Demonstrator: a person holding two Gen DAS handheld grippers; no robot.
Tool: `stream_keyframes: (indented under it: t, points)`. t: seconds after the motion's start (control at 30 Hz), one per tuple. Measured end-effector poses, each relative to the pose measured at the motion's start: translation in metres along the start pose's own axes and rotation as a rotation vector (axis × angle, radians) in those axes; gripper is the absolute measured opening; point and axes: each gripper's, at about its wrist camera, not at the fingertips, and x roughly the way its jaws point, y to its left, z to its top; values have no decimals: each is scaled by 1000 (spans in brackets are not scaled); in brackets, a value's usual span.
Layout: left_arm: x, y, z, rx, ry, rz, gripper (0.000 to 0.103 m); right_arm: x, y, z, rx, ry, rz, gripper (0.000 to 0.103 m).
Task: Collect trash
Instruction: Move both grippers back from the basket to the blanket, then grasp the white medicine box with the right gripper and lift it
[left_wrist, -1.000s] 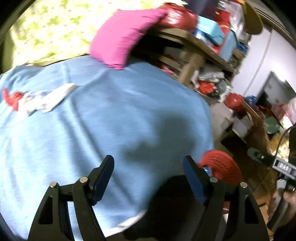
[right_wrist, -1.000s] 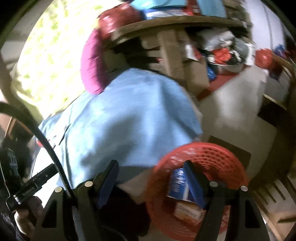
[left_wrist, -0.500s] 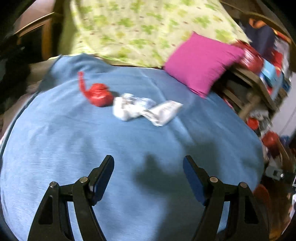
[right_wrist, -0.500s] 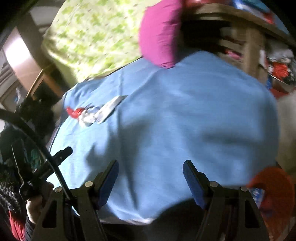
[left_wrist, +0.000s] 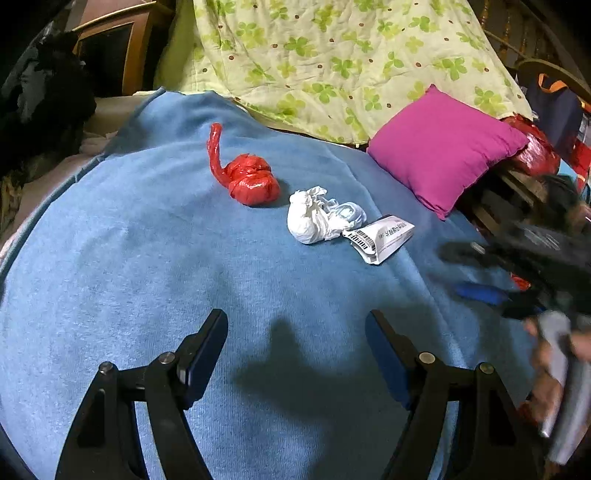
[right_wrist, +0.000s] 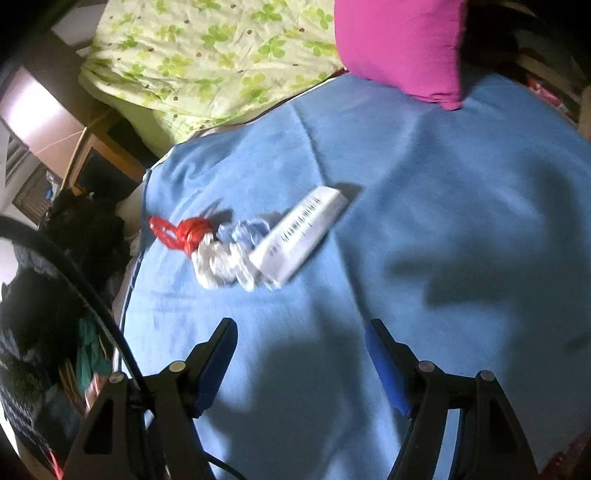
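Three pieces of trash lie in a row on the blue blanket: a knotted red plastic bag, a crumpled white bag and a flattened white carton with a barcode. My left gripper is open and empty, hovering over the blanket short of them. My right gripper is open and empty; the carton, white bag and red bag lie ahead to its left. The right gripper shows blurred at the right of the left wrist view.
A magenta pillow rests at the blanket's far right. A green floral quilt covers the back. Cluttered wooden shelves stand to the right, and dark clothing is heaped at the left.
Both grippers have swung left, away from the red basket beside the bed and toward the trash. The basket has left both views. The trash is now centred and nearer.
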Motion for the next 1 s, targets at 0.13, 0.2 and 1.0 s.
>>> stream_keyframes:
  t: [0.13,0.2,1.0]
  points:
    - [3,8,4,-42,8,-7,77,36,4,27,69,13,51,75]
    - [5,12,6,-63,5,-9,77,49,6,35,84,14,62,75]
    - [17,8,2,-45,2,59,77,32,-45,32,36,8,114,24]
